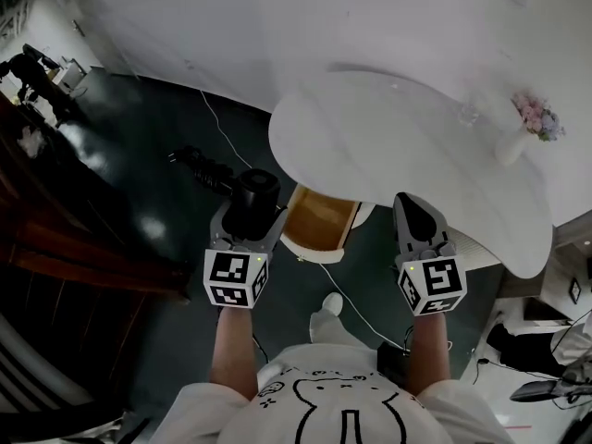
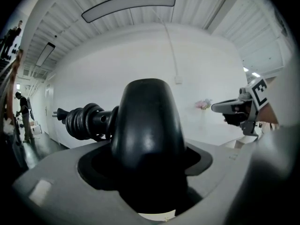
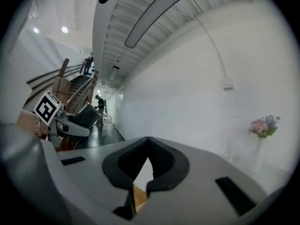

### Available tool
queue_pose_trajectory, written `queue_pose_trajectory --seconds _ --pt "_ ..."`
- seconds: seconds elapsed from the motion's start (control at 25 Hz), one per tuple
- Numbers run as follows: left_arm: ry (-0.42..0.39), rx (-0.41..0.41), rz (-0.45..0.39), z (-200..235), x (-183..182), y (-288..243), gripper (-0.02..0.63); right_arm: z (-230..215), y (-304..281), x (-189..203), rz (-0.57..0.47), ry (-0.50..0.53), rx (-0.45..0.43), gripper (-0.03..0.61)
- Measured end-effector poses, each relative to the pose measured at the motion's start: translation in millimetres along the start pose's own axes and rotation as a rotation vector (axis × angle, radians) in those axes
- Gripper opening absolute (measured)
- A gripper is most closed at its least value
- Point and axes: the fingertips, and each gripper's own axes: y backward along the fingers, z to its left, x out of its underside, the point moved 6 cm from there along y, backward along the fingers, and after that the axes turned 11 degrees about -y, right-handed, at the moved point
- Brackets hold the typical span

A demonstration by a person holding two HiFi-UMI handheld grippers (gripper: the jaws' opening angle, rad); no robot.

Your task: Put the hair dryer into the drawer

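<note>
A black hair dryer (image 1: 252,195) stands barrel-up between the jaws of my left gripper (image 1: 248,213), which is shut on it. Its coiled cord and plug (image 1: 198,166) stick out to the left. In the left gripper view the hair dryer (image 2: 147,139) fills the middle, with the cord (image 2: 86,122) beside it. The open drawer (image 1: 319,216), wooden inside, juts from under the white round table (image 1: 407,151), just right of the dryer. My right gripper (image 1: 413,209) hovers right of the drawer, shut and holding nothing; its tips (image 3: 148,142) meet.
A vase of flowers (image 1: 532,123) and a small glass (image 1: 467,114) stand on the table. A white cable (image 1: 217,128) runs over the dark floor. A dark wooden staircase (image 1: 55,248) rises at the left, and people stand far off at the left.
</note>
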Motion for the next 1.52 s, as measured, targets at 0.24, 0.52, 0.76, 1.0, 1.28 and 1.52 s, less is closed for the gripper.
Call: queue_pose_trajectory --seconds 0.24,0.52,0.76,1.0,1.28,1.52 --pt "0.077 0.014 0.082 12 24 -52 0.368 -33 -37 20 0.057 -0.045 0.028 -0.005" --pt "0.088 0.062 0.178 8 61 -88 0.368 -58 -64 45 0.118 -0.095 0.045 -0.005" --pt "0.085 0.122 0.246 2 96 -100 0.368 -46 -83 68 0.190 -0.080 0.010 -0.005" --pt "0.095 0.190 0.354 -2 129 -107 0.368 -34 -89 85 0.236 -0.090 0.024 -0.005" --pt "0.095 0.318 0.476 -2 164 -122 0.368 -14 -90 102 0.261 -0.134 0.089 -0.005" --pt "0.102 0.427 0.572 -4 191 -140 0.368 3 -82 112 0.291 -0.117 0.134 -0.005"
